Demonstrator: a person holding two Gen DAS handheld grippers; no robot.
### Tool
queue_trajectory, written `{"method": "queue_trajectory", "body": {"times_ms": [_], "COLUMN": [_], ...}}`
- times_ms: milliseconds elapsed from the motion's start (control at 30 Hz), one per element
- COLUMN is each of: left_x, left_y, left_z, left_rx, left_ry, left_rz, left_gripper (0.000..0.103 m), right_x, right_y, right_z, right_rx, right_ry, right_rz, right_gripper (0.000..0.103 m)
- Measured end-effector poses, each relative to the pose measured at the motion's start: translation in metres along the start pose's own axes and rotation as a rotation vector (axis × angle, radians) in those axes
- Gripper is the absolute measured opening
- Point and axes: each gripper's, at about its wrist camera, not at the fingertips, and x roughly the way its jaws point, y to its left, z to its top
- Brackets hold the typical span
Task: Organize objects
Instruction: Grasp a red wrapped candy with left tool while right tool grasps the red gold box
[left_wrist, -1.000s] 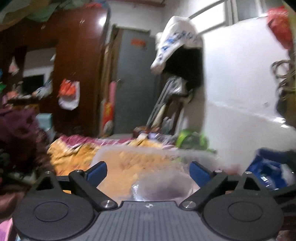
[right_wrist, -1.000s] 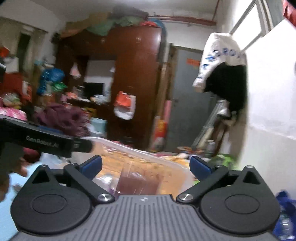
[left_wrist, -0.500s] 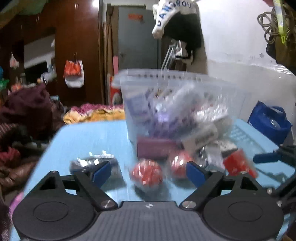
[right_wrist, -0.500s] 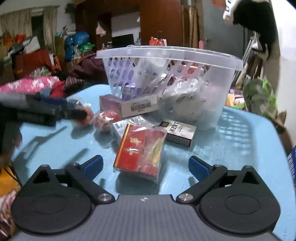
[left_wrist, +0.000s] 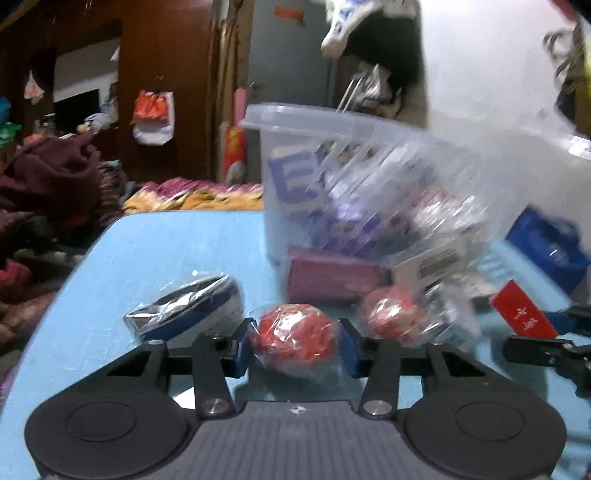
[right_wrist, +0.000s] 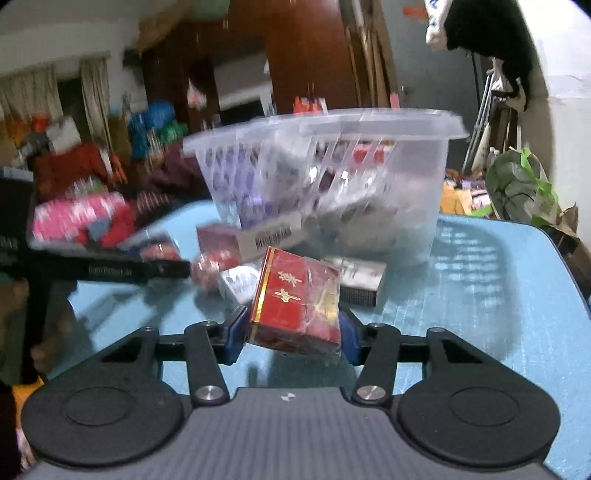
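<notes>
Blue pads of the left gripper (left_wrist: 295, 349) have just closed onto a red wrapped ball (left_wrist: 295, 341) on the light-blue table (left_wrist: 155, 254), in front of the clear basket (left_wrist: 369, 177). Seen from the right wrist, the right gripper (right_wrist: 293, 336) has likewise just closed and clamps a red carton (right_wrist: 295, 299), tilted, before the same basket (right_wrist: 406, 184)

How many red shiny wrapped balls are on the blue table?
2. One red ball sits between the left gripper fingers. The second ball lies just right of it. More may hide in the basket.
</notes>
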Motion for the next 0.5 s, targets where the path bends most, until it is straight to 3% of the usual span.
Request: {"method": "queue_trajectory", "body": {"times_ms": [167, 500], "left_x": [-0.026, -0.026], "left_y": [0.01, 0.007], "left_z": [-0.011, -0.01], "left_rx": [-0.034, -0.007], "left_ry": [-0.18, -0.208], "left_rz": [-0.07, -0.1], "left_gripper": [0.05, 0.05], "right_x": [-0.012, -0.015], "right_y": [0.003, 0.006], "right_z": [-0.005, -0.005], "right_rx": [0.0, -0.011], "right_ry": [-0.109, -0.176], "right_rz": [-0.039, -0.096], "right_gripper": [0.054, 0.054]}}
